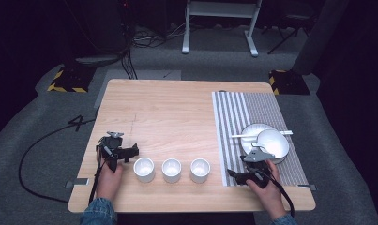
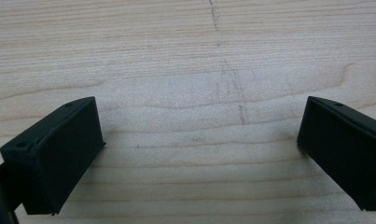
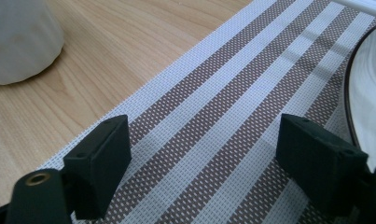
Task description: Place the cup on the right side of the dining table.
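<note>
Denim sleeves, black grippers, trailing cables

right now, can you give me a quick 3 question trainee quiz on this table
1. How many small white ceramic cups stand in the row along the near edge of the light wooden table?
2. True or false: the left hand-held gripper is shut on a cup.
3. What lies under the white round plate and white bowl: A) bare wood, B) the brown and white striped woven placemat, C) a tray?

Key
1. Three.
2. False: its jaws stand open over bare wood beside the leftmost cup.
3. B. The right hand-held gripper hovers open over the mat too.
</note>
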A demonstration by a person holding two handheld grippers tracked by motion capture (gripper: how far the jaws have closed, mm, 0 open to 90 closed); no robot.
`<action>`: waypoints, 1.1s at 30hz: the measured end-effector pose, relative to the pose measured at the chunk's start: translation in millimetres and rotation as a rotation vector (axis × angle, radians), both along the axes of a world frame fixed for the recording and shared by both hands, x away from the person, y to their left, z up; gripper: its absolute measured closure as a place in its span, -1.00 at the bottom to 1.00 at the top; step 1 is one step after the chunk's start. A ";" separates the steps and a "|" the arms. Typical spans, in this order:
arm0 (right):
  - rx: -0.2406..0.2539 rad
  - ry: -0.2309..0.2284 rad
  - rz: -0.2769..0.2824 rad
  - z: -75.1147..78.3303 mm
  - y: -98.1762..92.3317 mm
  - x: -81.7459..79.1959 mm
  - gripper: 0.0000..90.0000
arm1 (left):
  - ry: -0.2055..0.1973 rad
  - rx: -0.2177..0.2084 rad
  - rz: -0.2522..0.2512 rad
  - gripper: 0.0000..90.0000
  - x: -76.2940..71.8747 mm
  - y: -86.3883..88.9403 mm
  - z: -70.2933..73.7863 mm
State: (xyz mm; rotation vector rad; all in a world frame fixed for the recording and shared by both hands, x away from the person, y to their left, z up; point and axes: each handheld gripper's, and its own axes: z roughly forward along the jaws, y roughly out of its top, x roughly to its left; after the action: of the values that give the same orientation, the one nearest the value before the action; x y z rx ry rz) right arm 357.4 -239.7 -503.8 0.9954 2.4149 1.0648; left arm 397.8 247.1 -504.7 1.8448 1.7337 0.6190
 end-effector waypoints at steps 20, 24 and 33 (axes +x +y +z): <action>-0.006 0.038 0.012 4.8 1.6 -3.6 -0.60 | -0.003 -0.003 0.003 -0.99 0.1 -0.3 -0.2; 0.010 0.043 0.023 12.0 3.2 -7.9 -0.60 | -0.002 -0.002 0.002 -0.99 0.1 -0.1 -0.1; 0.072 0.019 0.006 35.3 5.8 -16.3 -0.62 | -0.003 -0.003 0.003 -1.00 0.2 -0.3 -0.2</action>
State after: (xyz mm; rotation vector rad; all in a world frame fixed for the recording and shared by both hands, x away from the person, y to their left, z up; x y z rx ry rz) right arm 341.1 -233.8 -468.5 1.0263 2.4121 1.1563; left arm 398.0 246.9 -504.8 1.8386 1.7350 0.6195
